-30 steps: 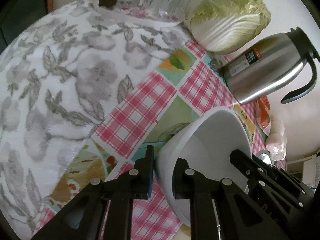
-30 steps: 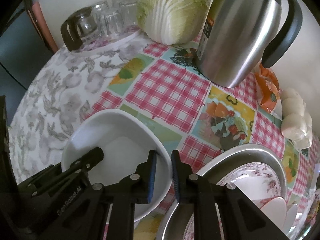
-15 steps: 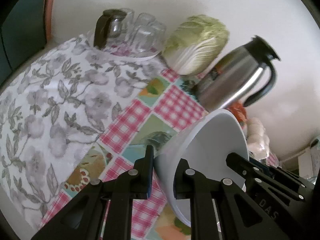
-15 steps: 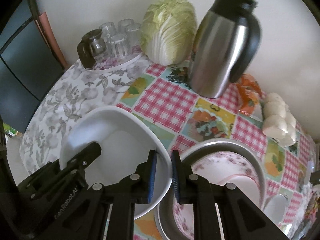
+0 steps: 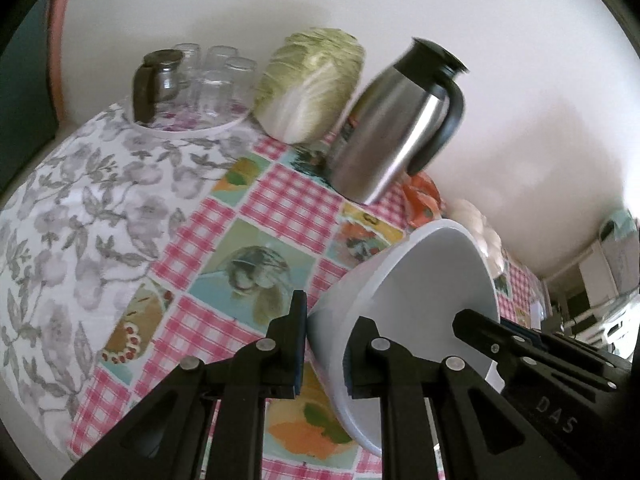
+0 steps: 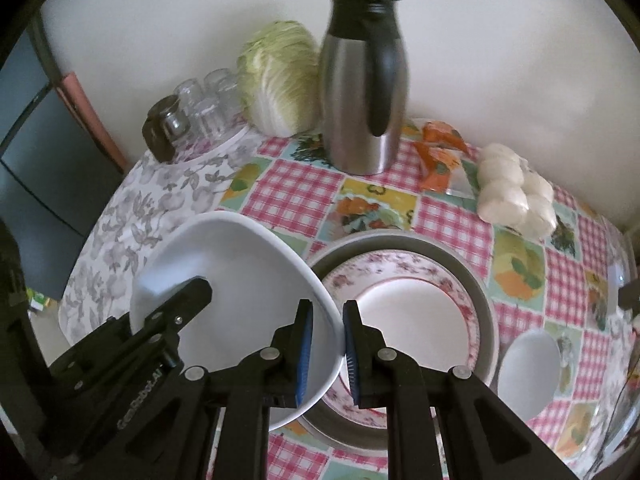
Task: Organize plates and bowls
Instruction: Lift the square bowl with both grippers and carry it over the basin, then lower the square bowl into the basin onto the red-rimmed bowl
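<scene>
Both grippers clench opposite rims of the white bowl [image 6: 240, 280]: left gripper [image 5: 324, 344] and right gripper [image 6: 324, 344]. The bowl hangs tilted at lower centre, left of the floral plate [image 6: 420, 276] inside a metal basin [image 6: 486, 300].

A plain pale wall [image 6: 460, 40] runs behind the table, softly and evenly lit, no hard shadows on it. The table's edge curves away on the left, where a grey floral cloth [image 5: 80, 208] lies over a pink-checked tablecloth [image 6: 292, 196] with fruit and vegetable panels. Left of the table stands a tall dark cabinet [image 6: 36, 152], and a pinkish strip [image 6: 92, 120] rises between it and the wall. Low down on that side there's a patch of pale floor [image 6: 40, 324], with something small and green on it, too blurred to name. Far right in the left wrist view, the room opens onto pale furniture [image 5: 600, 280], blurred and small.
</scene>
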A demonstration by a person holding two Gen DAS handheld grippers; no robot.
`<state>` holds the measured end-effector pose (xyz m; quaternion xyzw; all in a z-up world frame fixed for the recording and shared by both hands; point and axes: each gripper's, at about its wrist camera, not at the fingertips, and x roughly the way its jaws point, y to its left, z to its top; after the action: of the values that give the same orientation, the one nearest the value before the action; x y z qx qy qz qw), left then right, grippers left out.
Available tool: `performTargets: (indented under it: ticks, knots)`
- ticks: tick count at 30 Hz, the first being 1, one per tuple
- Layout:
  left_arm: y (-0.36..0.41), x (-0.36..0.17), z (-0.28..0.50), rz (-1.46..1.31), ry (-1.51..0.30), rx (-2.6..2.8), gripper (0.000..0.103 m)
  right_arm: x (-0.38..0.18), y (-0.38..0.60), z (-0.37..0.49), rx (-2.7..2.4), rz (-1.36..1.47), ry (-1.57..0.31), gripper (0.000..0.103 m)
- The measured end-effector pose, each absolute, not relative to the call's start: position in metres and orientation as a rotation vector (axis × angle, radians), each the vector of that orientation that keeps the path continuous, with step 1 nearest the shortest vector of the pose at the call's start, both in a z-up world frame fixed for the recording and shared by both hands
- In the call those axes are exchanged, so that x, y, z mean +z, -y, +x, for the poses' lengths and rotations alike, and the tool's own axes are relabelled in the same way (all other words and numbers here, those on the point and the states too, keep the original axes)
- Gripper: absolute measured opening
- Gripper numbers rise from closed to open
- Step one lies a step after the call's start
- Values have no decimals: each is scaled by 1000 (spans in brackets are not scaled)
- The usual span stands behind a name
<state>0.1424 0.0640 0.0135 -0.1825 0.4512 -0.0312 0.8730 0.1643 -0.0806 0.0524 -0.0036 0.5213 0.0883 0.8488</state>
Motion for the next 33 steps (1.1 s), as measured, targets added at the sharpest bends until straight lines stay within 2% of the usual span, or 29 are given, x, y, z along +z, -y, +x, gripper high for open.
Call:
performTargets:
  ticks: [19,33]
  knots:
    - [11,23,145,-176,-952,-92,17,31,169,133,185,338,-1002,17]
    - [49,38,142,-130,-928,-86,17,37,208,127,217,419,-965,18]
